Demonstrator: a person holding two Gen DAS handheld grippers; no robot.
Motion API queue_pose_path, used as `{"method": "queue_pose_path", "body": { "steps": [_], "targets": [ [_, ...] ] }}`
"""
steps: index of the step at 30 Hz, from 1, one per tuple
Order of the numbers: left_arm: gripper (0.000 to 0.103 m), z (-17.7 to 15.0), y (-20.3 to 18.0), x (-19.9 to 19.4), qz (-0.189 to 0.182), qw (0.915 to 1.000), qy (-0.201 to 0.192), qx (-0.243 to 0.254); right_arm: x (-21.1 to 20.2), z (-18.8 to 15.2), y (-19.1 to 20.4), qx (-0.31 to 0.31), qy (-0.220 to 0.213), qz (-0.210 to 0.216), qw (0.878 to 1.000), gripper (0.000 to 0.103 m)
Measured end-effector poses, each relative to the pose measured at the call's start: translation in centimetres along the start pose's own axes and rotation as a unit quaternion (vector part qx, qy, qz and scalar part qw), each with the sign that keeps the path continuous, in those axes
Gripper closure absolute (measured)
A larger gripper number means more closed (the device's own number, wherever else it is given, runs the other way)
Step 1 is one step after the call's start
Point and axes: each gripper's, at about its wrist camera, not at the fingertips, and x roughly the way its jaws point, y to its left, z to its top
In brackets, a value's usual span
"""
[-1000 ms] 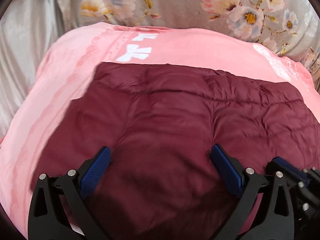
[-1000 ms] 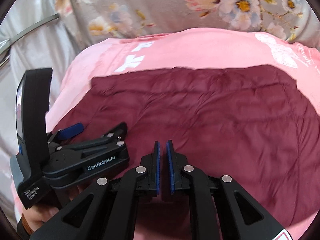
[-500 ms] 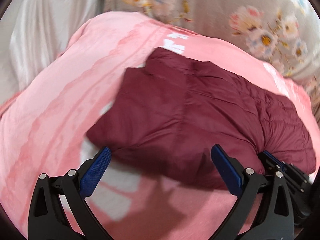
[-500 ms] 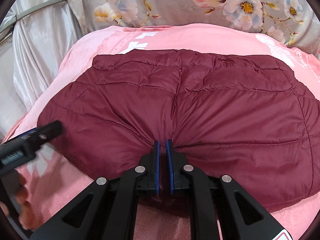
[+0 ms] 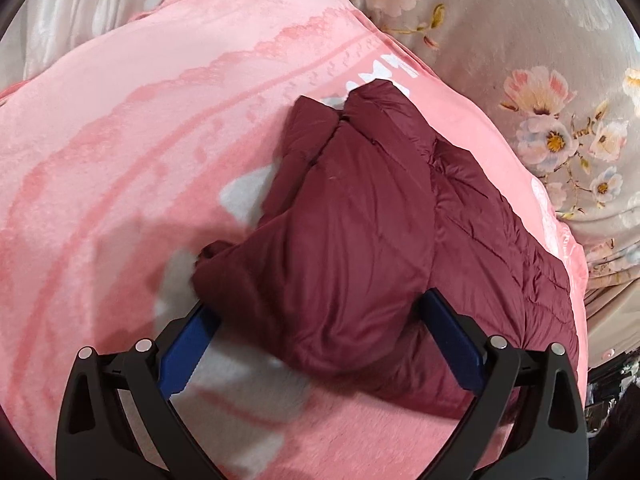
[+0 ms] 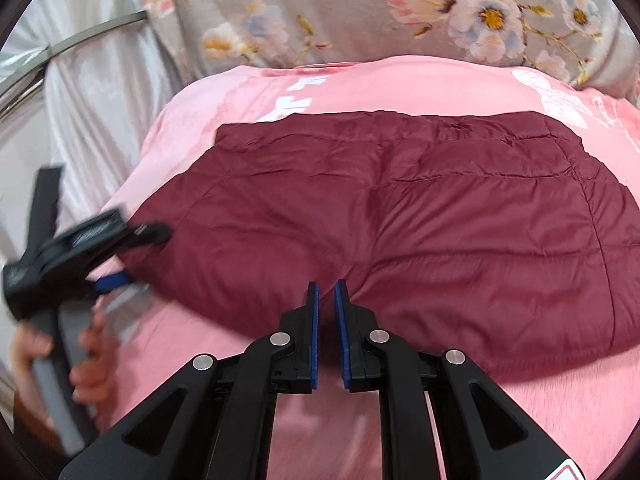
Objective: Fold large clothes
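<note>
A maroon quilted jacket [image 6: 400, 216] lies folded flat on a pink blanket [image 6: 400, 84]. My right gripper [image 6: 326, 296] is at the middle of its near edge. Its blue pads are almost together, and the fabric puckers into the narrow gap, so it is shut on that edge. In the left wrist view the jacket [image 5: 360, 240] is seen from its left end. My left gripper [image 5: 320, 336] stands wide open around the near left corner, and its pads do not press on it. In the right wrist view the left gripper [image 6: 140, 256] is blurred at the jacket's left end, held by a hand [image 6: 88, 344].
The pink blanket [image 5: 140, 140] with white print covers a bed. A grey floral cover [image 6: 360, 8] lies beyond it. A pale satin curtain [image 6: 100, 100] and a metal rail [image 6: 80, 36] are on the left.
My left gripper has swung out to the jacket's left end and rolled, so it now looks along the jacket. The right gripper stayed shut on the near edge and shifted a little.
</note>
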Motion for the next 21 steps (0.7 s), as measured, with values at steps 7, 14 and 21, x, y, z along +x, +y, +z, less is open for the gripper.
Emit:
{"method": "queue_pose_path", "body": {
  "steps": [7,14,21],
  "targets": [
    [0.036,0.2,-1.7,0.1,-0.021,0.9997,0.006,0.013,1.3,-0.7,-0.2,0.004,0.017,0.004,1.000,0.097],
    [0.079,0.5,-5.7,-3.1,-0.056,0.9952,-0.027,0.076,2.2,-1.3,-0.1,0.000,0.023,0.005,1.000,0.098],
    [0.086,-0.8,-11.8,-5.4,-0.093,0.9829,-0.052,0.150,1.4,-1.1,-0.8,0.020,0.016,0.015,1.000,0.101]
  ]
}}
